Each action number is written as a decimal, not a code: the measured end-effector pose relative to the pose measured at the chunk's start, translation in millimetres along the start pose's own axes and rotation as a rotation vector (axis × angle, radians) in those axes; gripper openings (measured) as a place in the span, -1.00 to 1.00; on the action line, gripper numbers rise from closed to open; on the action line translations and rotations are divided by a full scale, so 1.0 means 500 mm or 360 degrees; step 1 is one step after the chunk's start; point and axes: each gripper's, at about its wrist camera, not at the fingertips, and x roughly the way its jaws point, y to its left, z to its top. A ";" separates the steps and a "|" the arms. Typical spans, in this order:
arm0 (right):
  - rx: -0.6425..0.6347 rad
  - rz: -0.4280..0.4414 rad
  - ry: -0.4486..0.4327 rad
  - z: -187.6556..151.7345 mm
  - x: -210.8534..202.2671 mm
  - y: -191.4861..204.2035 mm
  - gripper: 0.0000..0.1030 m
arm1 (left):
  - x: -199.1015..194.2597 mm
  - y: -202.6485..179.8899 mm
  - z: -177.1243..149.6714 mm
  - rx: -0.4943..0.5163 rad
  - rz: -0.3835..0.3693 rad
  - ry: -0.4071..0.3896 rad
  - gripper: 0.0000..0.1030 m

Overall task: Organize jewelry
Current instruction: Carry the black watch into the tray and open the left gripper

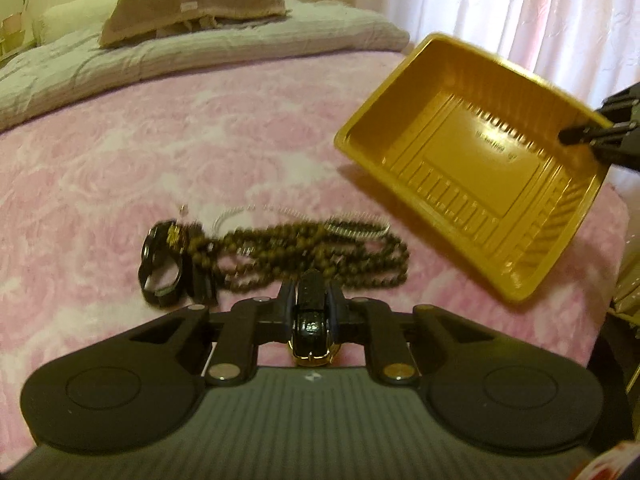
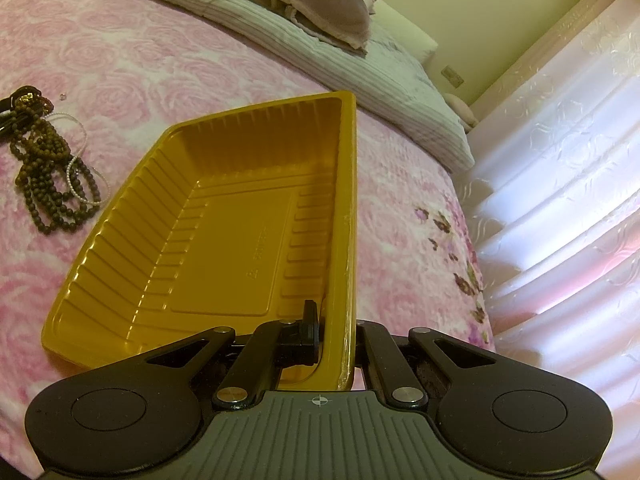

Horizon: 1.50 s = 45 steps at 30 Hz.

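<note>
One yellow tray (image 2: 224,240): empty, ribbed walls, lifted and tilted above the pink bedspread (image 1: 120,160). The right gripper (image 2: 332,328) is clamped on its near wall, one finger inside, one outside.

One black strap (image 1: 312,304) with a gold buckle: pinched between the narrowed fingers of the left gripper (image 1: 312,300), low over the bedspread, at the near edge of the bead pile.

One string of brown beads (image 1: 320,252), looped several times, in a heap on the bedspread left of the tray, clear of it. Loop count cannot be told through the blur.

One thin white pearl strand (image 2: 80,184), partly under the beads.

One black band (image 1: 160,268) with a gold ornament, at the left end of the heap, touching the beads.

Surroundings: two stacked pillows (image 1: 188,12), one folded grey quilt (image 1: 200,52) at the bed's head, white curtains (image 2: 560,200) along the side.
</note>
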 end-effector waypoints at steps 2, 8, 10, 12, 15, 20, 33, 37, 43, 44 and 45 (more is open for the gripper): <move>0.0004 0.0001 0.0000 0.001 0.000 0.000 -0.94 | -0.004 -0.006 0.013 -0.0003 -0.0022 -0.0025 -0.73; 0.0006 0.0008 -0.0005 0.001 0.001 -0.002 -0.94 | -0.002 -0.042 0.067 -0.0009 -0.0121 -0.0097 -0.73; 0.0009 0.0009 -0.0007 0.001 0.003 -0.003 -0.94 | 0.005 -0.065 0.091 -0.0005 -0.0163 -0.0131 -0.73; 0.0009 0.0010 -0.0008 0.001 0.003 -0.003 -0.94 | 0.015 -0.084 0.108 -0.0019 -0.0211 -0.0150 -0.73; 0.0017 0.0014 -0.0006 0.000 0.004 -0.004 -0.94 | 0.037 -0.120 0.134 -0.0018 -0.0283 -0.0157 -0.73; 0.0033 0.0024 -0.0004 -0.002 0.006 -0.007 -0.94 | 0.077 -0.170 0.149 -0.0018 -0.0376 -0.0117 -0.73; 0.0065 0.0061 0.0010 -0.003 0.010 -0.013 -0.94 | 0.134 -0.244 0.147 0.0022 -0.0455 -0.0061 -0.21; 0.0062 0.0040 0.0013 -0.004 0.013 -0.013 -0.94 | 0.109 -0.213 0.140 0.0022 -0.0417 -0.0109 0.03; 0.0071 0.0037 0.0021 -0.004 0.015 -0.011 -0.94 | 0.070 -0.108 0.097 -0.0047 -0.0179 -0.0121 0.03; 0.0072 0.0036 0.0022 -0.004 0.014 -0.010 -0.94 | 0.064 -0.090 0.087 -0.0065 -0.0143 -0.0117 0.03; 0.0075 0.0036 0.0024 -0.004 0.014 -0.010 -0.94 | 0.058 -0.072 0.074 -0.0084 -0.0103 -0.0112 0.03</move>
